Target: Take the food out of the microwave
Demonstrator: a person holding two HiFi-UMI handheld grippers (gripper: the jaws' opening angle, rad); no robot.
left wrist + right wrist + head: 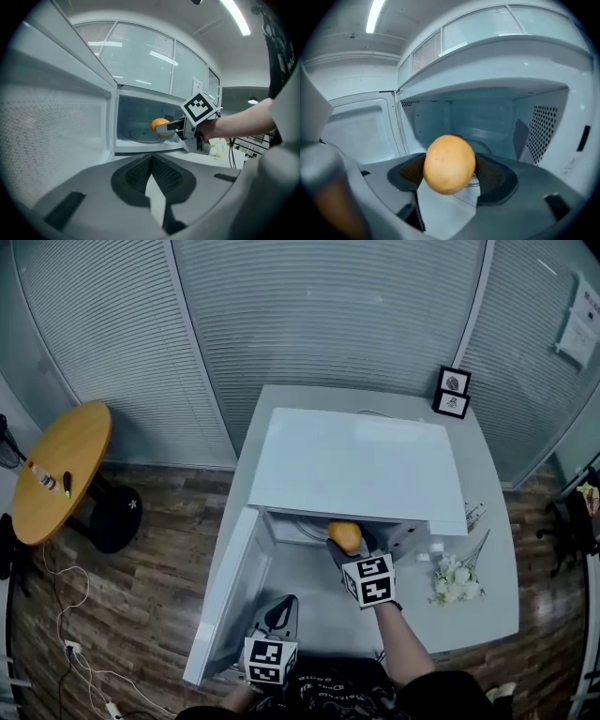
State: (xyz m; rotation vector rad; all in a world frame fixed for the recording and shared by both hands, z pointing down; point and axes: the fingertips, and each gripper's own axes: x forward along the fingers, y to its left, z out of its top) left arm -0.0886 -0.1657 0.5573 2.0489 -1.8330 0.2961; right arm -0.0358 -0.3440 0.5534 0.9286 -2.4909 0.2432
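Note:
A white microwave [356, 465] stands on the table with its door [230, 601] swung open to the left. My right gripper [345, 542] is shut on an orange, egg-shaped food item [449, 164] at the mouth of the oven, above the glass turntable [140, 135]. From the left gripper view the same food item [160, 126] shows just inside the opening. My left gripper [278, 618] hangs low in front of the door, its jaws closed together with nothing between them.
A white table [487, 568] carries the microwave, a bunch of white flowers [457, 579] at its right, and two small framed pictures [452, 392] at the back. A round wooden table [56, 470] stands at the left. Cables [75, 643] lie on the floor.

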